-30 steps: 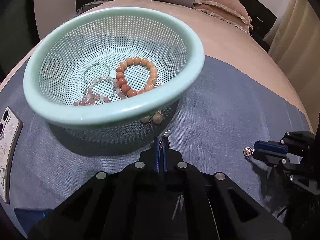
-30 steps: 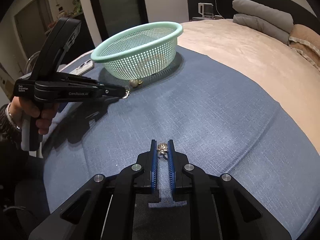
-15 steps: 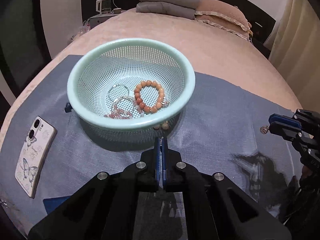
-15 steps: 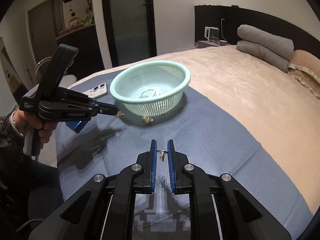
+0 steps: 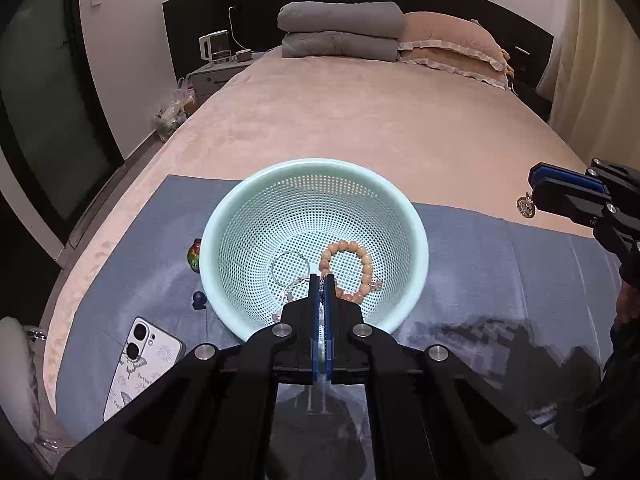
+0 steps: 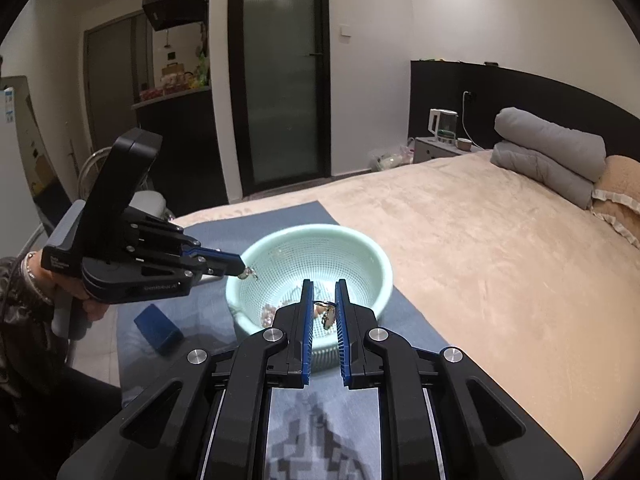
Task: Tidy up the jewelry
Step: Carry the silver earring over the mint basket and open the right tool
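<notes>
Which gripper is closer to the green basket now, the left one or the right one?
Left. The left gripper has its tip at the green basket rim, while the right gripper stands off to the side, apart from it.

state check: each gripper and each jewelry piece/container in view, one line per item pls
left gripper: shut on a small earring, above the basket rim
right gripper: shut on a small charm, lifted clear of the cloth
basket: upright on the blue cloth
orange bead bracelet: lying in the basket
thin wire ring: lying in the basket
phone: face down on the cloth
</notes>
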### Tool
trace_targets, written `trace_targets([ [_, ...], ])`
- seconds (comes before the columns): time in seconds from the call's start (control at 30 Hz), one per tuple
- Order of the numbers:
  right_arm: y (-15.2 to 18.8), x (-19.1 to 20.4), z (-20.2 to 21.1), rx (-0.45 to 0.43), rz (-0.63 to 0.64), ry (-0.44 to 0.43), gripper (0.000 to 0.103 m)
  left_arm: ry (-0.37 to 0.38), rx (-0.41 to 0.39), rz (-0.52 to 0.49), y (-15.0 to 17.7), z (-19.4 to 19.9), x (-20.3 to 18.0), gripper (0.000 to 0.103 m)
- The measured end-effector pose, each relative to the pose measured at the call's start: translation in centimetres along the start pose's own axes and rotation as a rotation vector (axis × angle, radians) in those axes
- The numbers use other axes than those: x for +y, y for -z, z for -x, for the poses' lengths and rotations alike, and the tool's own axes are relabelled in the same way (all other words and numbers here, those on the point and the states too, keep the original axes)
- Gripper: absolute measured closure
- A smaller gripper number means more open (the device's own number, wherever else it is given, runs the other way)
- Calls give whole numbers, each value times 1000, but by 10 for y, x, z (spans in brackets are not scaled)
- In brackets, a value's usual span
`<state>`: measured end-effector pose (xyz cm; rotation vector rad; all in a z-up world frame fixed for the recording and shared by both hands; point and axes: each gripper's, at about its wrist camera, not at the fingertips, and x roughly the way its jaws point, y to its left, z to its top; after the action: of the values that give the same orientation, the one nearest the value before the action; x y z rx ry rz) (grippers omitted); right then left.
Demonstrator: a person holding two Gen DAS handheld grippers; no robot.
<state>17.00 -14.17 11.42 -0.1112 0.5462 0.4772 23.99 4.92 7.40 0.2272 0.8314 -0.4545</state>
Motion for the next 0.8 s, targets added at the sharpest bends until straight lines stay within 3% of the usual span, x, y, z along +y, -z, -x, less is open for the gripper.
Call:
trace_targets([
  [0.33,4,-5,-80,101,-8,-51,93,16,76,31,5,-55,23,101],
  [0.47,12,-9,-91,117,4,-57,91,25,89,37,12,-64,30,99],
  [0.5,14,-12,-87,106,8,-46,89,33,88,41,14,-63,32,91],
  [0.53,15,-15,-83,98,14,-37,75,34,84,47,16,-61,36,81],
  [0.57,18,-19,-78,90,21,-35,47,27,74,50,18,-57,39,55],
  [0.6,19,-23,-72,71,26,-20,35,27,48,48,21,-50,43,40],
  [0.63,22,-26,-62,42,35,-2,19,25,25,46,24,-42,47,33],
  [0.7,30,-33,-47,10,43,-3,17,19,-19,45,32,-28,53,11],
  [0.8,45,-37,-35,31,57,-23,16,39,-61,20,45,-11,55,6],
])
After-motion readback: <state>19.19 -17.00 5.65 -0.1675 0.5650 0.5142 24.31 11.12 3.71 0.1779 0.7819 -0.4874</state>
